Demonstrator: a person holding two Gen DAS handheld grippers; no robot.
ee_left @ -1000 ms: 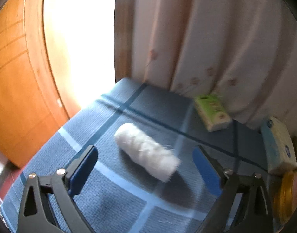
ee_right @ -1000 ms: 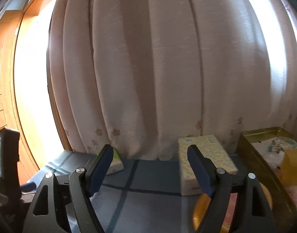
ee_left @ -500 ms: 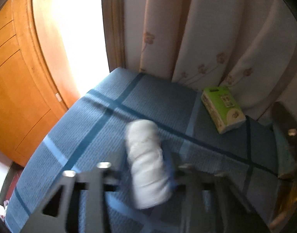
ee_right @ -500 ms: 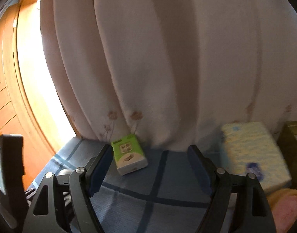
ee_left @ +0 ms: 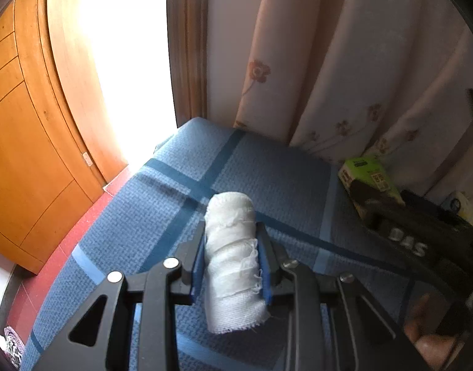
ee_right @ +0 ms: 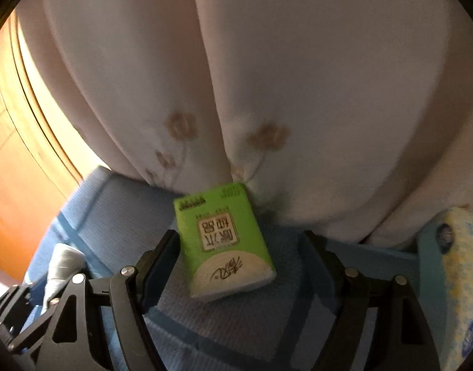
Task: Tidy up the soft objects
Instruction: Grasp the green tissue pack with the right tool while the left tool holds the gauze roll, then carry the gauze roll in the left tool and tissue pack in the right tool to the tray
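Observation:
A white rolled cloth (ee_left: 231,256) lies on the blue checked table cover (ee_left: 267,179), and my left gripper (ee_left: 231,244) is shut on its middle, blue pads pressing both sides. The same roll (ee_right: 61,262) shows at the lower left of the right wrist view, with the left gripper's black frame below it. My right gripper (ee_right: 236,247) stands open around a green tissue pack (ee_right: 224,241) that rests flat between its fingers without touching them. That green pack (ee_left: 372,179) also appears at the right of the left wrist view, partly behind the right gripper's dark body.
A pale flowered curtain (ee_right: 267,92) hangs right behind the green pack. A yellow-and-blue tissue pack (ee_right: 462,278) lies to the right. A wooden cabinet (ee_left: 23,154) and red floor (ee_left: 66,241) lie beyond the table's left edge. A person's fingers (ee_left: 428,340) show at the lower right.
My left gripper came forward over the white roll and shut on it. My right gripper tilted down and moved left, from the yellow-and-blue pack to straddling the green pack.

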